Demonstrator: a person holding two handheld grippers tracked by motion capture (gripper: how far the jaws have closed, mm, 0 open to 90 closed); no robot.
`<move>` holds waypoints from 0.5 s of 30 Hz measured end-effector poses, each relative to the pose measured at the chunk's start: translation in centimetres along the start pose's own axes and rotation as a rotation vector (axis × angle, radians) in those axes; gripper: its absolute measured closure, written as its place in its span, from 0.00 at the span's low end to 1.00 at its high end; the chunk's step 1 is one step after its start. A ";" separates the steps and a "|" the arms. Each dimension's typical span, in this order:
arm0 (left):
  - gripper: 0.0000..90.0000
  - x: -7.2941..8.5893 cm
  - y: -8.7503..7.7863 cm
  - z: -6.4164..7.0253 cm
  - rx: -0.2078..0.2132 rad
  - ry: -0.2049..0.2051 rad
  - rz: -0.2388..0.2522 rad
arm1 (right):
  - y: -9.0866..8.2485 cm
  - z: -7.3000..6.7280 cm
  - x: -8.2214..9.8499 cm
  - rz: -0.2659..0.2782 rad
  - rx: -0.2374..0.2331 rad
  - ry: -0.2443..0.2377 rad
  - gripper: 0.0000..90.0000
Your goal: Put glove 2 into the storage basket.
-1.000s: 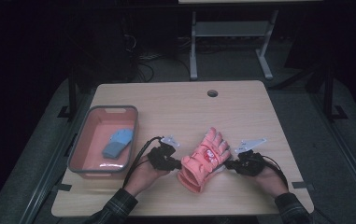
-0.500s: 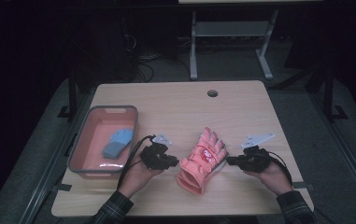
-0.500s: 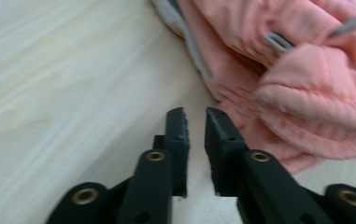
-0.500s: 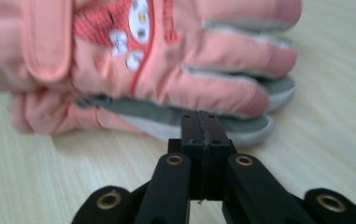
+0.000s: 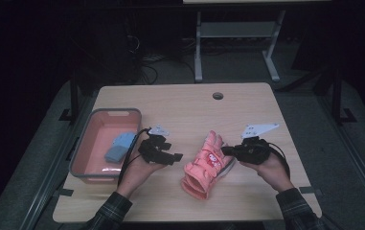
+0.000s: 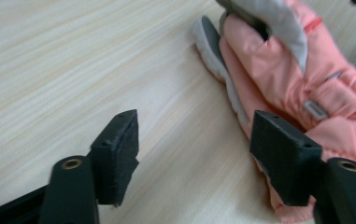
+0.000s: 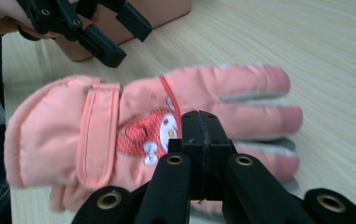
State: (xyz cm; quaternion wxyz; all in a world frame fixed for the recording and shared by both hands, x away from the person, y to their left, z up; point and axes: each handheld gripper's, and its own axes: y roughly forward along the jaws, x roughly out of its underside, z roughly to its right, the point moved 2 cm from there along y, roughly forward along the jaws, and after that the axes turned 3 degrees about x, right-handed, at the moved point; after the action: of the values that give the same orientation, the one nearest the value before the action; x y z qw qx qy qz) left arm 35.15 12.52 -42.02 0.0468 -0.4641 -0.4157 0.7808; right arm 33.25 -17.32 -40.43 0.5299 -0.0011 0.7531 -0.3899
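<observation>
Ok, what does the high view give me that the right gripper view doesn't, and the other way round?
High view: the overall layout, with a blue item lying in the pink bin and the round hole in the table. Right gripper view: close detail, the right gripper with its fingers pressed together in front of the pink glove, whose cartoon patch and wrist strap are clear. Both: the glove flat on the table, the open left gripper, and the bin.

Bare worktop (image 5: 185,103) lies open across the far half, broken only by a small round hole (image 5: 218,96). At the left edge a bin (image 5: 77,155) blocks passage. The glove (image 5: 205,165) lies mid-front, with clear wood between it and the bin, and along the near edge.
</observation>
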 end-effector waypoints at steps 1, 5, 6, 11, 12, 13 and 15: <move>0.35 -0.1 0.0 0.0 0.000 -0.001 0.006 | 0.2 -0.1 -0.2 0.001 0.000 -0.003 1.00; 0.31 -0.2 0.1 0.0 -0.003 0.003 0.011 | 1.1 -0.1 -0.7 0.002 0.000 -0.003 1.00; 0.31 -0.2 0.1 0.0 -0.001 0.004 0.010 | 1.3 0.0 -0.6 -0.004 0.001 -0.002 1.00; 0.29 -0.3 0.2 0.0 0.002 0.014 0.010 | 2.8 0.1 0.2 -0.052 0.003 0.001 1.00; 0.29 -0.3 0.2 0.0 0.004 0.015 0.009 | 3.0 0.1 0.3 -0.058 0.001 0.003 1.00; 0.29 -0.3 0.2 0.0 0.006 0.016 0.009 | 3.2 0.1 0.5 -0.070 0.002 0.002 1.00; 0.29 -0.3 0.2 0.1 0.006 0.018 0.011 | 3.7 0.1 0.7 -0.085 0.001 0.001 1.00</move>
State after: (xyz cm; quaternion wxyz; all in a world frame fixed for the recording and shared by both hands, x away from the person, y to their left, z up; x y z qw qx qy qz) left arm 35.30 12.22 -41.96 0.0476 -0.4734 -0.4105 0.7779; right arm 34.56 -15.08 -43.23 0.5122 -0.0326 0.7526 -0.4126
